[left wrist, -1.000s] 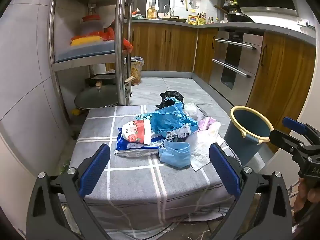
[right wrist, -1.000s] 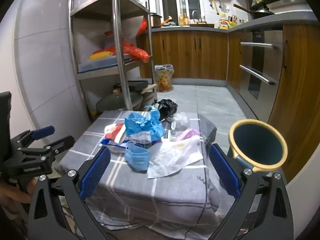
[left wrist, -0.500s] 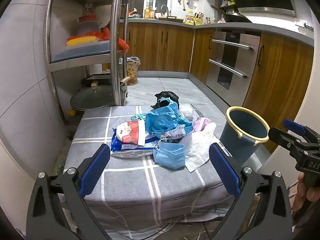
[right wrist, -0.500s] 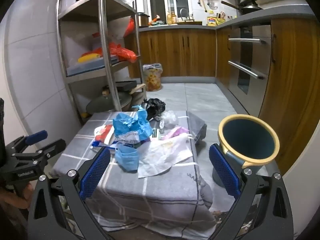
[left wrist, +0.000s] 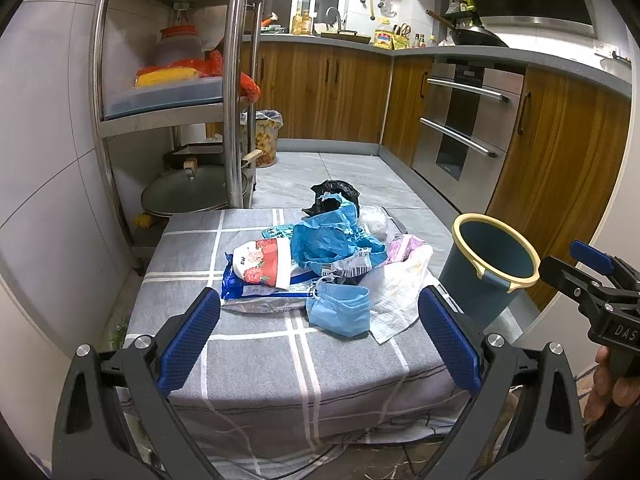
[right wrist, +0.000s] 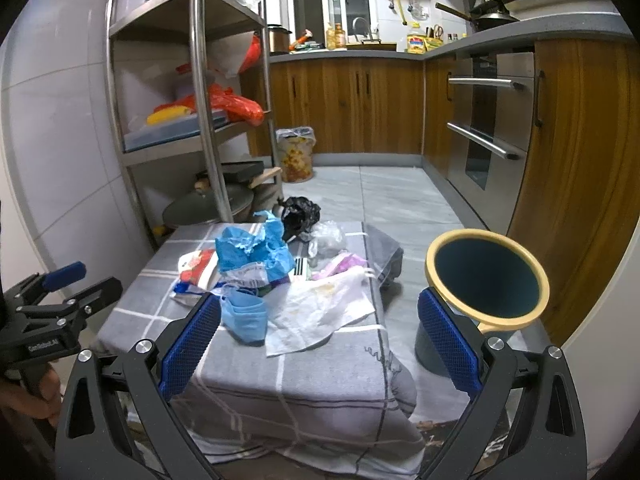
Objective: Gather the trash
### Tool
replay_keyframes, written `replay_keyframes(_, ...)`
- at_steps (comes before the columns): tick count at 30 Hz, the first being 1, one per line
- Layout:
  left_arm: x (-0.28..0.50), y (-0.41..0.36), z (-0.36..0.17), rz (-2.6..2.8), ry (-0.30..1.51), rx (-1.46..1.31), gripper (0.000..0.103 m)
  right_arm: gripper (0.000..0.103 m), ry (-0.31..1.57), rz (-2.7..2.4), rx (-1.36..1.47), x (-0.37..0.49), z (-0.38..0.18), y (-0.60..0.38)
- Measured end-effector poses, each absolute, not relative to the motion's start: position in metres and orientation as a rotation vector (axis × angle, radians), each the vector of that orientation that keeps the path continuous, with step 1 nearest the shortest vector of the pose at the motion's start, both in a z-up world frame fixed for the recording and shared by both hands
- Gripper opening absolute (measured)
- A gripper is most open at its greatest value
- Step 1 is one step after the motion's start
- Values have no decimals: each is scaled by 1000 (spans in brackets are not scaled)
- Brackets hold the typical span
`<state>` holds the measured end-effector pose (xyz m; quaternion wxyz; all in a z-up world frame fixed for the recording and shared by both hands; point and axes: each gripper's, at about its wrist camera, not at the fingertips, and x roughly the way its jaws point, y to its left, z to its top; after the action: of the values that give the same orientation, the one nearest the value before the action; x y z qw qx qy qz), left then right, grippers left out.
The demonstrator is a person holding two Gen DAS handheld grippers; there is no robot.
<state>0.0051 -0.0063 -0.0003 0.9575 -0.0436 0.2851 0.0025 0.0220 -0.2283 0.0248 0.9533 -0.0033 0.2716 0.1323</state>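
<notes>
Left wrist view: the left hand-held gripper hangs short of a low bench draped in a grey checked cloth, its blue pads wide apart and empty. The trash sits in one overlapping heap near the bench's middle: a blue face mask at the near edge, a stained white paper sheet just beside it, a red-and-white snack packet and a crumpled blue plastic bag behind, with a black bag at the far edge. A blue bucket with a yellow rim stands on the floor just beside the bench's right side. The right hand-held gripper, seen from its own camera, is likewise spread open with nothing between its pads, aimed between heap and bucket. Nothing appears collected yet. The risk, as judged here, lies in the pile itself: items overlap, so a pinch on the mask may drag the paper or packets along and spill them to the floor. Thin, limp plastic could also slip from the pads on the way to the bucket.
</notes>
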Motion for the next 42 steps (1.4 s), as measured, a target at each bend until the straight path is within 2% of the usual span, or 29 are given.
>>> replay_keyframes(42, 5, -5, -4, 3, 586, -89, 98, 98, 543, 249, -4, 23, 25, -229)
